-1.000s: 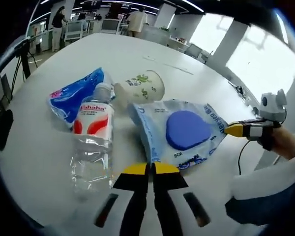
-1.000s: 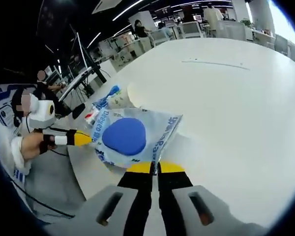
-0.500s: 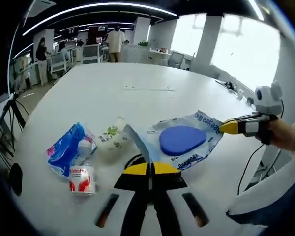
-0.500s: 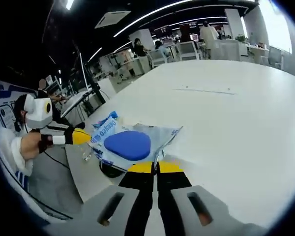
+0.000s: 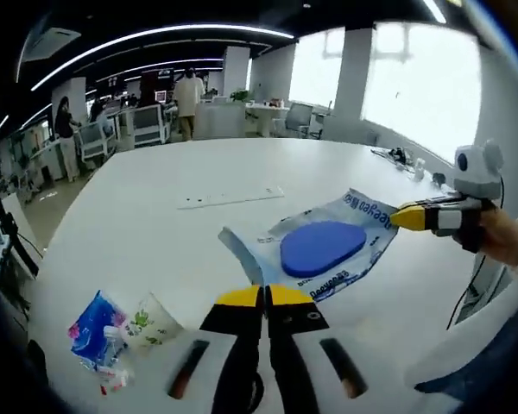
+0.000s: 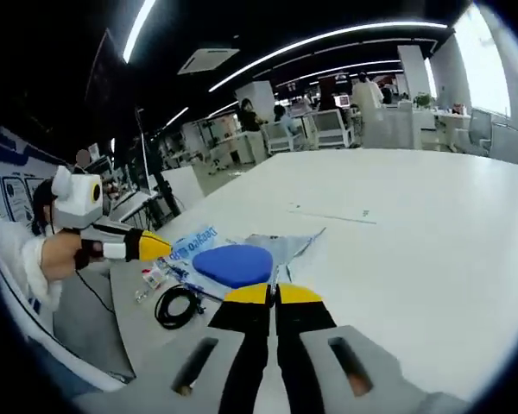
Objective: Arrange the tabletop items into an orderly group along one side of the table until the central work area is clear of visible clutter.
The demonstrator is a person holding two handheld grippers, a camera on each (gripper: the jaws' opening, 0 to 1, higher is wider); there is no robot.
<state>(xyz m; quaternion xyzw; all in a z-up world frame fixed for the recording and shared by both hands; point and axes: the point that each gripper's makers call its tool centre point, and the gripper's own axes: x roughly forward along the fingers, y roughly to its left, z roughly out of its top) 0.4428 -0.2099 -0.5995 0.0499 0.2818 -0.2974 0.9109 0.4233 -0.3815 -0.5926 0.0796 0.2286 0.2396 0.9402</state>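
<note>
Tongs, left (image 5: pixel 264 297) and right (image 6: pixel 277 294): both clamped on opposite edges of packet (image 5: pixel 321 247), held above counter (image 5: pixel 138 224). Packet judged light, limp, crinkly; best gripped at sealed edges.

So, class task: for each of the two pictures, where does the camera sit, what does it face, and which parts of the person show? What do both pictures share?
Left gripper view: rides on the left gripper, facing across the white table at the held packet; the right gripper, a hand and a sleeve show.
Right gripper view: rides on the right gripper, facing the table edge and office; the left gripper and a hand show.
Shared: packet with blue pad, table, each other's gripper.
</note>
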